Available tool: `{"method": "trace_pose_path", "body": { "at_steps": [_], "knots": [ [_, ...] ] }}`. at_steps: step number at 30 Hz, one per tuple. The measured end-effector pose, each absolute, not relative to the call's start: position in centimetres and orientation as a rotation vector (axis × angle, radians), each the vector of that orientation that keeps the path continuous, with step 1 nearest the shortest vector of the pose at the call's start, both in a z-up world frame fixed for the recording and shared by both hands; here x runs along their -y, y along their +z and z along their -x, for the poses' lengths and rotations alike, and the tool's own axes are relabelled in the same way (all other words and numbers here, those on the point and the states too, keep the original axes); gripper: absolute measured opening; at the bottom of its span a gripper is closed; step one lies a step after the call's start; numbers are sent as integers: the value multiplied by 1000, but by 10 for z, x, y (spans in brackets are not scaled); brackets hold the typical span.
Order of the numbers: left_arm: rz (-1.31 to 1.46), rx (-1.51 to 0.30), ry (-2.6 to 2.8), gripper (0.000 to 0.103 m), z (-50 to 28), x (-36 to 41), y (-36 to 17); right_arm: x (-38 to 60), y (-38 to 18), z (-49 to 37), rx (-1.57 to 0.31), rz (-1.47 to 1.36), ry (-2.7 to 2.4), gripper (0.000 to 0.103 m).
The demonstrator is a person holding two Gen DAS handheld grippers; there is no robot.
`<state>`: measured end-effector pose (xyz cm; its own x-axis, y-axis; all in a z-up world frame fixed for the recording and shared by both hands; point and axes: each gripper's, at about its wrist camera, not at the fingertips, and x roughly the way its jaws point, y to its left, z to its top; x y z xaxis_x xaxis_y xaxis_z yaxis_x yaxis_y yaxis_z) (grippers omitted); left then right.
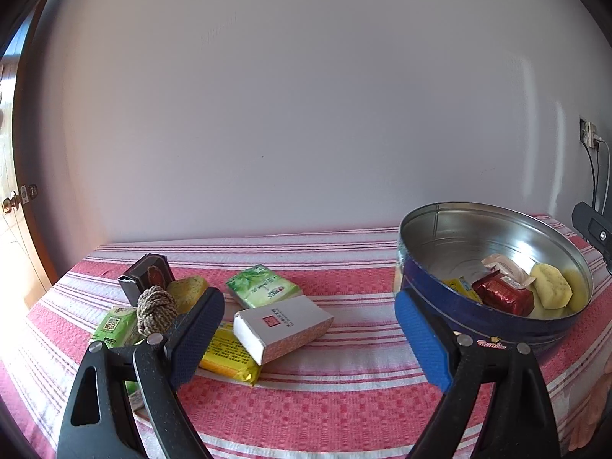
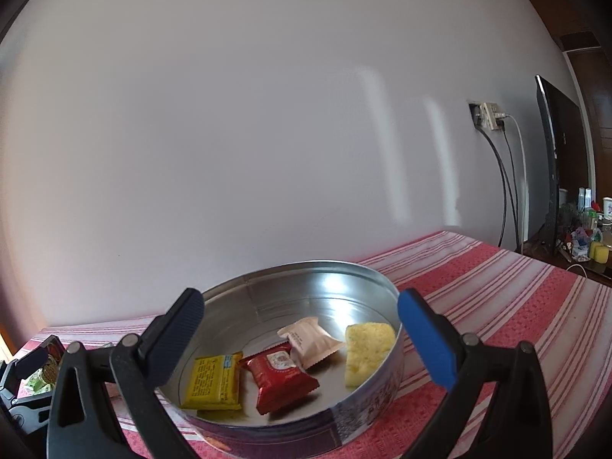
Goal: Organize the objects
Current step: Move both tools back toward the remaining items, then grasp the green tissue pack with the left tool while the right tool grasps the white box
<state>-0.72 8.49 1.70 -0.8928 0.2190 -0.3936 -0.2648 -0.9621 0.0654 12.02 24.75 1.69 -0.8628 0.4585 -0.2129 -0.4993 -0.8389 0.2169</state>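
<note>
My left gripper (image 1: pixel 310 338) is open, low over the striped cloth, with nothing between its fingers. Just beyond it lie a white box (image 1: pixel 281 327), a green packet (image 1: pixel 262 287) and a yellow packet (image 1: pixel 229 355). A knotted rope ball (image 1: pixel 155 310), a dark box (image 1: pixel 147 277) and a yellow sponge (image 1: pixel 187 290) sit beside its left finger. My right gripper (image 2: pixel 304 338) is open in front of the round metal tin (image 2: pixel 306 266). The tin holds a yellow packet (image 2: pixel 214 382), a red packet (image 2: pixel 281 376), a pale wrapped sweet (image 2: pixel 311 338) and a yellow sponge piece (image 2: pixel 369 352).
The red-and-white striped table (image 1: pixel 306 413) stands against a plain wall. In the left wrist view the tin (image 1: pixel 459 317) sits to the right. A wall socket with cables (image 2: pixel 489 114), a dark screen (image 2: pixel 550 160) and a cluttered side surface (image 2: pixel 585 229) are at the right.
</note>
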Motion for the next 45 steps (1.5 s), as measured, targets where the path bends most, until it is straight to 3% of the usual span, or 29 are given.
{"method": "trace_pose_path", "body": {
  "at_steps": [8,19,31,37,40,45],
  "knots": [
    [668,-185,2845,92,23,-35,9,-200,13,-98,-304,321,2695,103],
    [938,-44,2747,92,55,50,-9,-131,2,-56,-277,554,2843,98],
    [1223,-64,2636,92,80,55,-37,-81,-15,-10,-196,879,2984,98],
    [1256,-134,2643,70,79,50,-42,-75,-25,24,-160,1033,2970,98],
    [1229,-93,2654,63,75,56,-39,-74,-31,41,-156,1089,2957,98],
    [1072,-4,2701,62,56,71,-25,-80,-39,65,-196,1172,2910,98]
  ]
}}
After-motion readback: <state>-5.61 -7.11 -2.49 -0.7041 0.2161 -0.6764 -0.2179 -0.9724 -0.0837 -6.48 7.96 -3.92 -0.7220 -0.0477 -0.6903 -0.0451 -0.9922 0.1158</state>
